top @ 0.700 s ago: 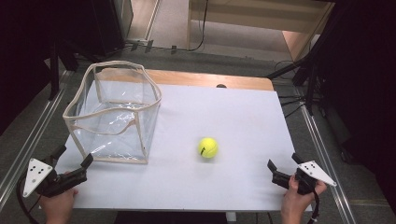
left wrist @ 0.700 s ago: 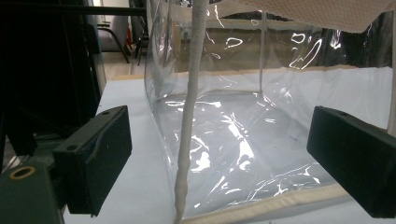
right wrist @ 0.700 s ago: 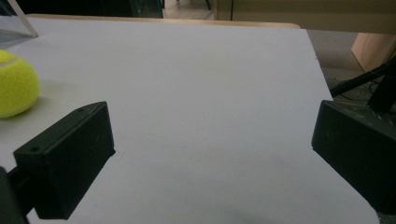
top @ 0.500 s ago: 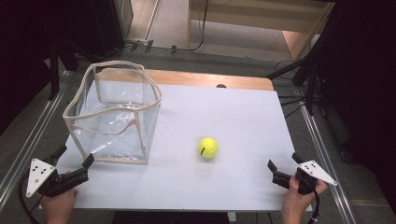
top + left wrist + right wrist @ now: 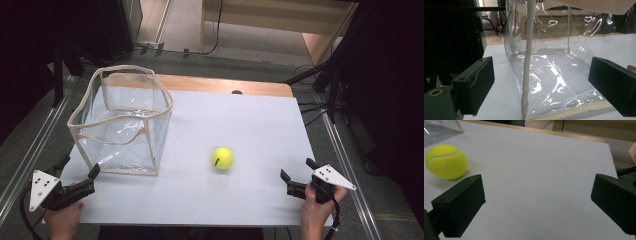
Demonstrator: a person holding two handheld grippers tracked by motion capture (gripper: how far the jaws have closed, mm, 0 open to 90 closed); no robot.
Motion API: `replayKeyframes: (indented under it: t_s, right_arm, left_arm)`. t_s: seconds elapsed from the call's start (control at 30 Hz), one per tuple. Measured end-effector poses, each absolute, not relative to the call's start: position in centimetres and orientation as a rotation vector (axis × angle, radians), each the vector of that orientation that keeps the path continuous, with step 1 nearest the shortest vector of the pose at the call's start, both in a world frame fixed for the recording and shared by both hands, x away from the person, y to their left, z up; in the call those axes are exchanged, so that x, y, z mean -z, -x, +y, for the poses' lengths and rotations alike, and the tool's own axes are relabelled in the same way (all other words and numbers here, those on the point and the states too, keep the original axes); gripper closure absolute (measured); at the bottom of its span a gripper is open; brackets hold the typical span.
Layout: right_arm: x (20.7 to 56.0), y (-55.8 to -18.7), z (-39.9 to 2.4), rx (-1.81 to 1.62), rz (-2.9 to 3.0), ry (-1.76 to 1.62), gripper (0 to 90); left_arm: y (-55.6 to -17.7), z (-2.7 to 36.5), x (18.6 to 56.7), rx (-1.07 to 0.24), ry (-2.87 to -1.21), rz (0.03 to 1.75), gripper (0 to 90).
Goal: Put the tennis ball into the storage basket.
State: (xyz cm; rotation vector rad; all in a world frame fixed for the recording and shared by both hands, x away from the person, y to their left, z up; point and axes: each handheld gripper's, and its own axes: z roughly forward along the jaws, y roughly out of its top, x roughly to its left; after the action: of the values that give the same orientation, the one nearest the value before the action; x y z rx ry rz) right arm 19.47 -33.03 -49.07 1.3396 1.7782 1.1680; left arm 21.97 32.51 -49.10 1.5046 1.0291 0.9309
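Tongs on both sides stand apart with nothing between them: the left gripper [image 5: 78, 176] sits low at the near left of the white table [image 5: 260, 125], the right gripper [image 5: 297, 176] low at its near right. Ahead of the right gripper and off to its left lies the yellow tennis ball [image 5: 222, 158], free on the tabletop, near the right tongs but not touching them. Just ahead of the left gripper stands the clear plastic bin [image 5: 122, 122], its cloth-trimmed near corner [image 5: 527, 62] almost between that gripper's jaws. My reading is that the ball is meant for the bin. The likeliest slip is a glancing approach: in the right gripper view the ball [image 5: 446, 161] sits beyond the left jaw rather than centred in the gap, so closing from this line would nudge it and send it rolling across the smooth board, perhaps off the edge. A second risk lies with the left tongs, which could knock or tip the light, floppy bin.
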Motion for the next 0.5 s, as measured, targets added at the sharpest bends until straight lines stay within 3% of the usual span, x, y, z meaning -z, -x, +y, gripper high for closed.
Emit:
replayKeyframes:
  t_s: [0.5]
  right_arm:
    - [46.6,-22.9,-29.3,-1.178,1.96,-1.242,0.0]
  left_arm:
    - [-21.9,32.1,49.2,-0.948,-1.542,1.012,6.9]
